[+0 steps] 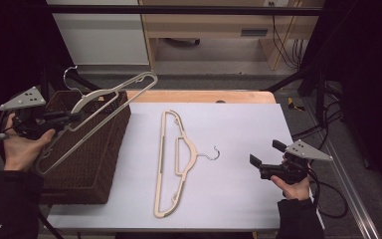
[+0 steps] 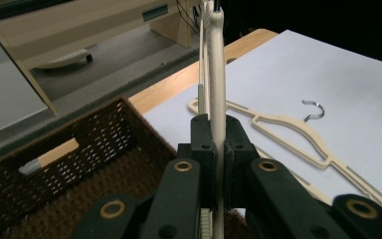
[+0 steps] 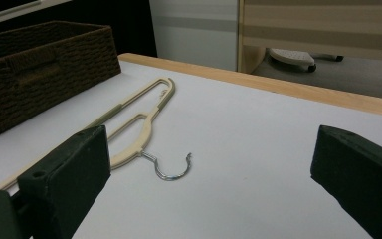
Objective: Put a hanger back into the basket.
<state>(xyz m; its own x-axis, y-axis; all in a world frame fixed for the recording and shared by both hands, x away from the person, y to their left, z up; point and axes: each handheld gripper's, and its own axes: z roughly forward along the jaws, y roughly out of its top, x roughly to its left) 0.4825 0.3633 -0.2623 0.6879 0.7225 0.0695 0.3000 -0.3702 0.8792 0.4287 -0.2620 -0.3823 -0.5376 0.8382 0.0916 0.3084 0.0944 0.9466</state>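
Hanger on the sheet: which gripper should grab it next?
Right. The right gripper is open, empty and beside the flat hanger, near its hook. The left gripper is shut on the other hanger over the basket.

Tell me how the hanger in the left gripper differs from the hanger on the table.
The held hanger is up in the air over the wicker basket, clamped in the left gripper; the lying hanger rests flat on the white table cover, touched by nothing. The held hanger tilts, hook toward the far left; the lying hanger's hook points toward the open right gripper. Both are slim, cream-coloured, with metal hooks.

Wooden table [image 1: 199,95]: white sheet [image 1: 238,144], beige hanger [image 1: 171,164], brown wicker basket [image 1: 87,159].
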